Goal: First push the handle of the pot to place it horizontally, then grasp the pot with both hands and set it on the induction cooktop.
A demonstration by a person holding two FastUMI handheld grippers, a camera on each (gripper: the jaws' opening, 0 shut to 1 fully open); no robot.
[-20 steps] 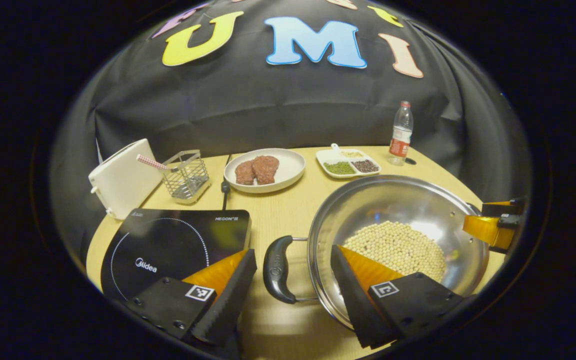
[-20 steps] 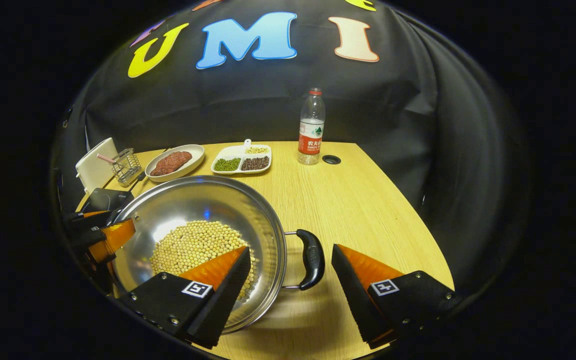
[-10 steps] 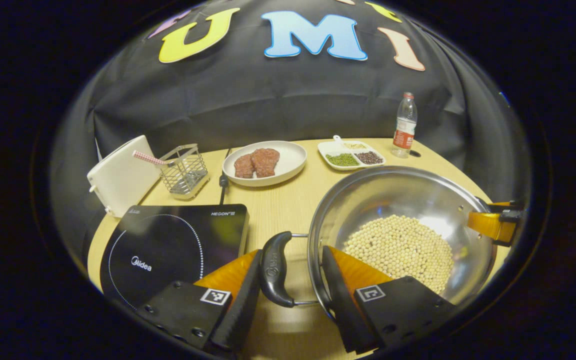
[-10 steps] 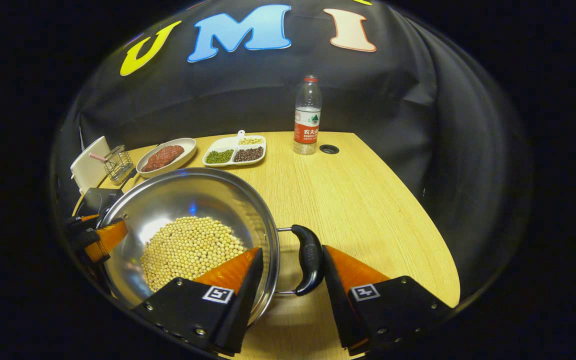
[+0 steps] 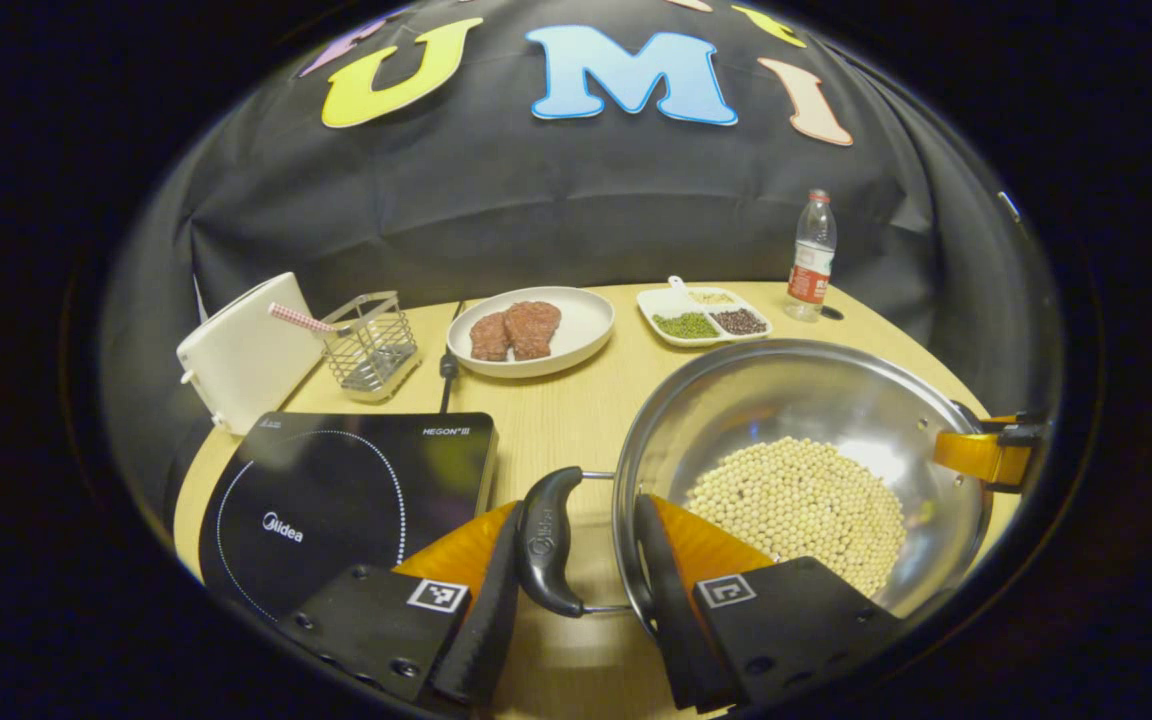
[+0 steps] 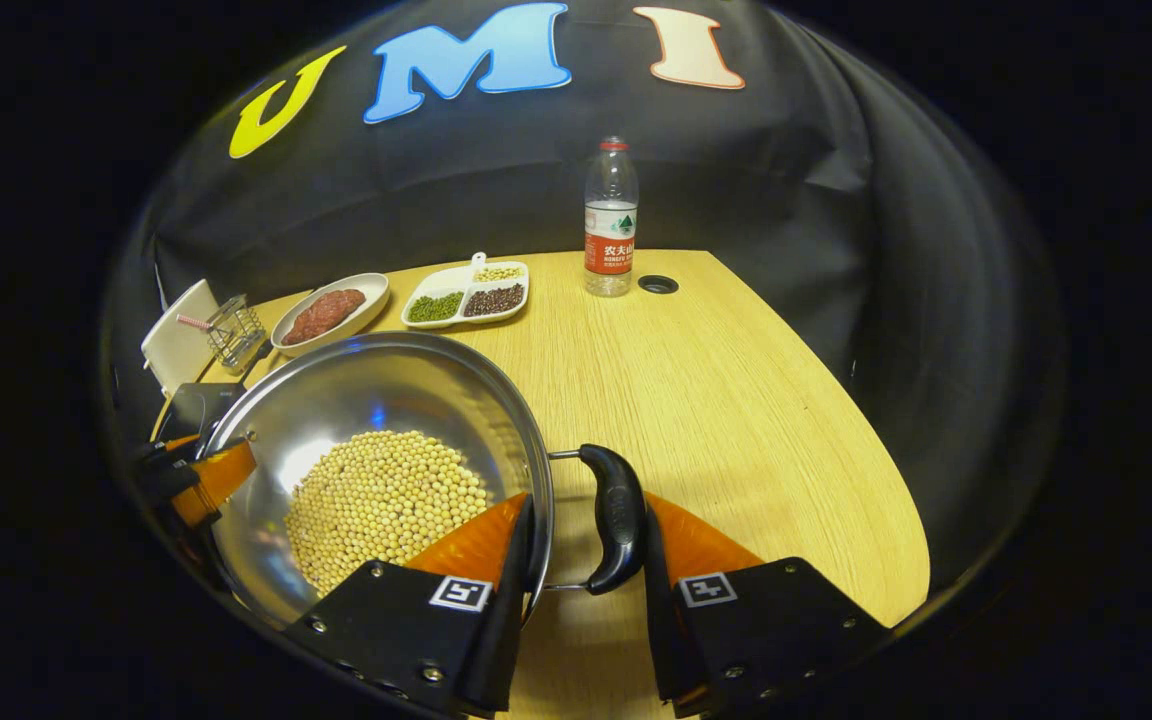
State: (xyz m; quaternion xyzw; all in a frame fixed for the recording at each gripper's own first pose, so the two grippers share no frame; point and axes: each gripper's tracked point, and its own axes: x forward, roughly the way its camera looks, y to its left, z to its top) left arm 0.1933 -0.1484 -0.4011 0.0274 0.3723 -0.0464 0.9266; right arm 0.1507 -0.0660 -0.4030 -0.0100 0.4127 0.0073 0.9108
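Both grippers are clamping the pot [image 5: 796, 420]: left gripper [image 5: 576, 590] pinching its 9 o'clock handle [image 5: 546, 540], right gripper [image 6: 581, 575] its 3 o'clock handle [image 6: 616, 515], beside the induction cooktop [image 5: 336, 490].

Left gripper [image 5: 576, 590]: at the bottom centre of the left gripper view, its two fingers reach forward and up, narrowed to a small gap.
Left gripper contact: one finger [image 5: 481, 600] lies against the outer side of a dark loop handle [image 5: 544, 540]; the other finger sits at the pan's rim, and whether it presses cannot be told.
Left gripper, far view: at the left edge of the right gripper view [image 6: 198, 478].
Right gripper [image 6: 584, 590]: at the bottom centre of the right gripper view, fingers narrowed likewise.
Right gripper contact: one finger [image 6: 676, 570] touches the other handle [image 6: 616, 518]; the other finger's contact is unclear.
Right gripper, far view: at the right edge of the left gripper view [image 5: 986, 452].
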